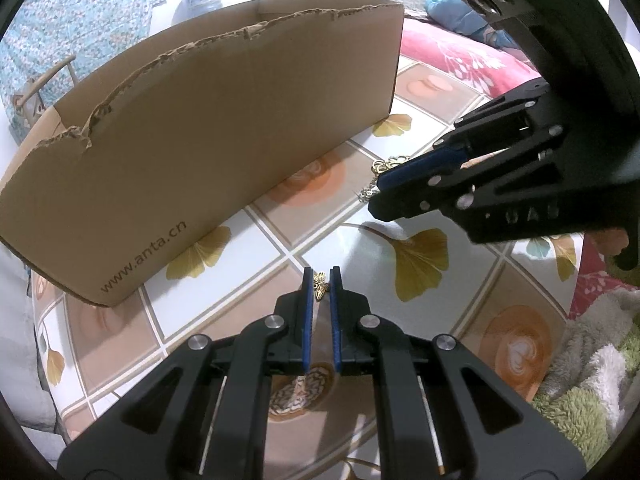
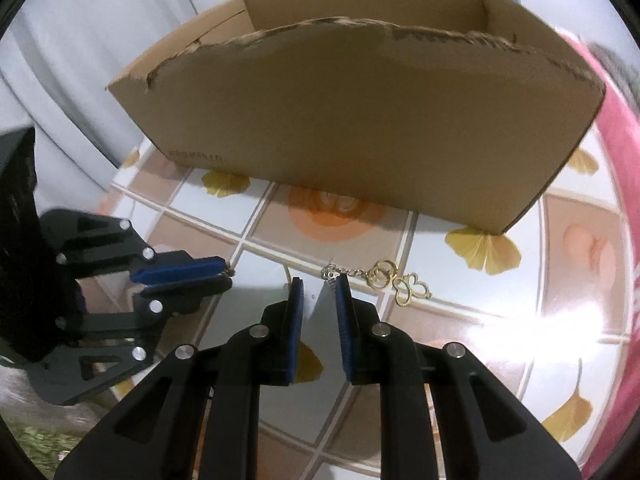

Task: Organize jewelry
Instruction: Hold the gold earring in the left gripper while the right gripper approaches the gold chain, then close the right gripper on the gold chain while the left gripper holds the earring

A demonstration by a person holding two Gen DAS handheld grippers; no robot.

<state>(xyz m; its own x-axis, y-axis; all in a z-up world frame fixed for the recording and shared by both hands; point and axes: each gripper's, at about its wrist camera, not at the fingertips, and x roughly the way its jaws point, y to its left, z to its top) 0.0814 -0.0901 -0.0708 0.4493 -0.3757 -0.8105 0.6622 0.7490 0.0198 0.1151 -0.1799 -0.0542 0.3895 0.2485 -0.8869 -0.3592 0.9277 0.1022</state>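
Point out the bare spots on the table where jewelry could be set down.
Bare: the tablecloth right of the right claw. Crowded: the strip along the cardboard box, where the gold chain lies, and around the left claw holding a butterfly charm.

Left claw (image 1: 321, 280) pinched nearly closed; right claw (image 2: 319, 286) narrowly parted.

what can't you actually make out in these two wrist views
- Inside of the brown cardboard box: both views, its tall near wall hides the floor.
- Small gold butterfly charm: left wrist view, the left gripper blue pads cover its edges; too small for detail.
- Gold chain with looped charms: left wrist view, the right gripper covers most of it; right wrist view, whether the pads grip its end is unclear.
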